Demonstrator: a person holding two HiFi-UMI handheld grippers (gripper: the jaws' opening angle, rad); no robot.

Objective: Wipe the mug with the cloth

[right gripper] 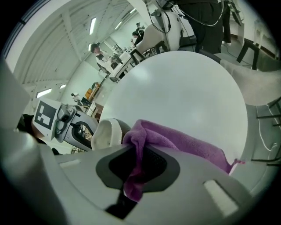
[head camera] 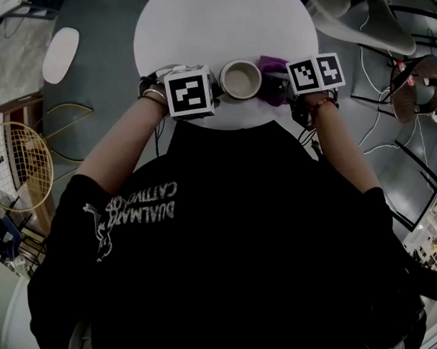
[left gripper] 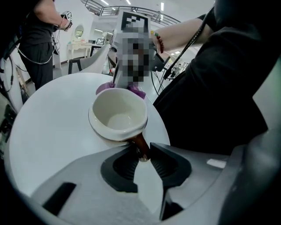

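Note:
A cream mug stands near the front edge of the round white table, its mouth up and empty. My left gripper is shut on the mug's brown handle, which sits pinched between the dark pads. My right gripper is shut on a purple cloth. The cloth lies bunched against the mug's right side and drapes onto the table.
A person's black shirt and forearms fill the lower head view. Beyond the table stand white chairs, a small oval stool, a wire basket and a brown basket. Other people stand far behind.

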